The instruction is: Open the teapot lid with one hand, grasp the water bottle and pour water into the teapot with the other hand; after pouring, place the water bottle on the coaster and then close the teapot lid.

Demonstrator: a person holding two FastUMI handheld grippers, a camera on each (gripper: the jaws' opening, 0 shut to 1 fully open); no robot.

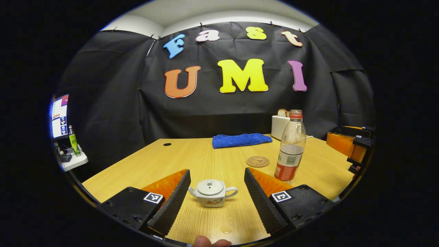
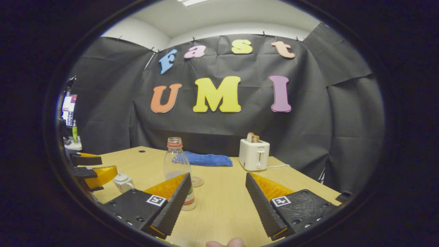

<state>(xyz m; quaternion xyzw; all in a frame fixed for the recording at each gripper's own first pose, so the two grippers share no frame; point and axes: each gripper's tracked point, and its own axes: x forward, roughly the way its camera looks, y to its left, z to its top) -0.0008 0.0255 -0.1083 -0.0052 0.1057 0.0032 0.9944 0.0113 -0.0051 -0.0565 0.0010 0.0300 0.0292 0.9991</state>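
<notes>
In the left gripper view, the left claw (image 1: 212, 197) stands wide open, empty, with the small white ceramic teapot (image 1: 212, 193) centred between its fingers just ahead, lid on; it should, I judge, come down squarely and pinch only the lid's knob. Beyond its right finger stand the clear plastic water bottle (image 1: 291, 147) and round cork coaster (image 1: 258, 161). In the right gripper view, the right claw (image 2: 216, 199) is likewise open and empty above the wooden counter (image 2: 223, 206), the bottle off by its left finger, so it should swing leftward.

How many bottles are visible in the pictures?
2: the water bottle stands on the table beside the coaster; a green bottle stands on the side shelf, far left.
</notes>
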